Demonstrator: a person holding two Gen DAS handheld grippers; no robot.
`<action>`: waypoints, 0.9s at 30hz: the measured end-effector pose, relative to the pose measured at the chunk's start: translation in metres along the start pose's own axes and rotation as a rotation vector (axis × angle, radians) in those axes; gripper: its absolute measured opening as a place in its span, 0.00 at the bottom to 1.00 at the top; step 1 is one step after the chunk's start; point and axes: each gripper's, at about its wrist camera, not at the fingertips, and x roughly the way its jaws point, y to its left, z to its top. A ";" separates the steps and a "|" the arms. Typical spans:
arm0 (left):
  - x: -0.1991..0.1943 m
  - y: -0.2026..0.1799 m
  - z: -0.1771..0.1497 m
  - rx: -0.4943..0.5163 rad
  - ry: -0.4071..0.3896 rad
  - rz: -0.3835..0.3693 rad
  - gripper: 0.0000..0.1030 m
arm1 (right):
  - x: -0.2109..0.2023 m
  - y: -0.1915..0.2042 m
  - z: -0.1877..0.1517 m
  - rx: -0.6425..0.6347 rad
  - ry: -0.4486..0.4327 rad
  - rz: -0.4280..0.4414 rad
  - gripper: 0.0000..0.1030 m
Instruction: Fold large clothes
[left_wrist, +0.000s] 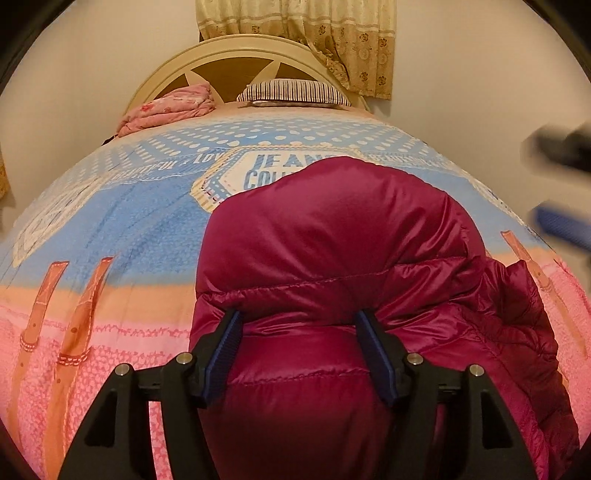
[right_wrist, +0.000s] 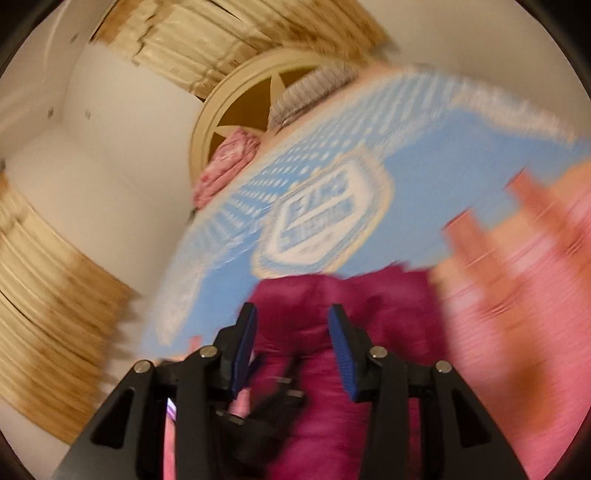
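Observation:
A magenta quilted down jacket lies bunched and folded on the bed. My left gripper is open right over it, its blue-padded fingers straddling a puffy fold without pinching it. In the blurred, tilted right wrist view the same jacket lies below my right gripper, which is open and empty above it. The right gripper also shows as a dark and blue blur at the right edge of the left wrist view. The left gripper's black body shows under the right one.
The bed cover is blue with white dots and a "JEANS" badge, pink and orange near me. A striped pillow and a pink bundle lie by the cream headboard. Patterned curtains hang behind.

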 end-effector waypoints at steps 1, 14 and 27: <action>0.000 0.002 0.000 -0.006 0.000 -0.006 0.64 | 0.015 -0.002 -0.003 0.016 0.001 -0.032 0.43; 0.000 0.003 0.008 -0.022 0.008 -0.086 0.66 | 0.077 -0.038 -0.035 -0.345 -0.016 -0.410 0.40; 0.073 0.041 0.044 -0.255 0.128 -0.162 0.89 | 0.089 -0.052 -0.033 -0.305 0.032 -0.399 0.44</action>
